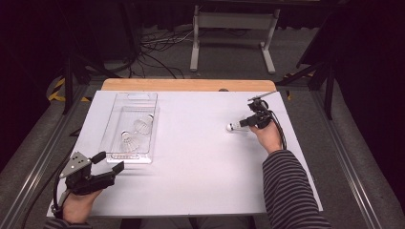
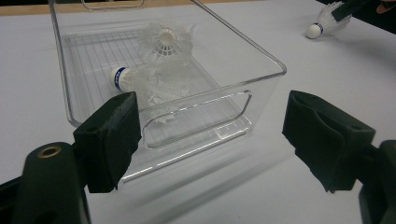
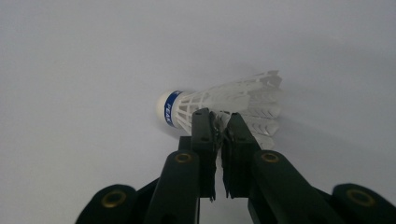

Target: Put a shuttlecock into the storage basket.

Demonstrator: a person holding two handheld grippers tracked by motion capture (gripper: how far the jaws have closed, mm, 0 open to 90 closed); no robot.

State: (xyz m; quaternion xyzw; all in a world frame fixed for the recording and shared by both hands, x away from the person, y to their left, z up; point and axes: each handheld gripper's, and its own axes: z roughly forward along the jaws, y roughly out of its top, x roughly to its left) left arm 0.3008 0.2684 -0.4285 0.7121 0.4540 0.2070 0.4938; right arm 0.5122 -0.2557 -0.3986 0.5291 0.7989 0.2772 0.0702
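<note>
Pinching a white feathered shuttlecock (image 3: 224,109) by its skirt, the right gripper (image 1: 253,119) holds it lengthwise toward the clear plastic bin (image 1: 114,138) far left; the left gripper (image 1: 109,164) waits, jaws wide apart and empty.

We log white table cover (image 1: 191,162), wooden edge (image 1: 188,84) at far side | grey carpet beyond | black cables (image 1: 157,47) on floor | white frame legs (image 1: 232,38) behind | yellow-black tape (image 1: 57,89) at left.
</note>
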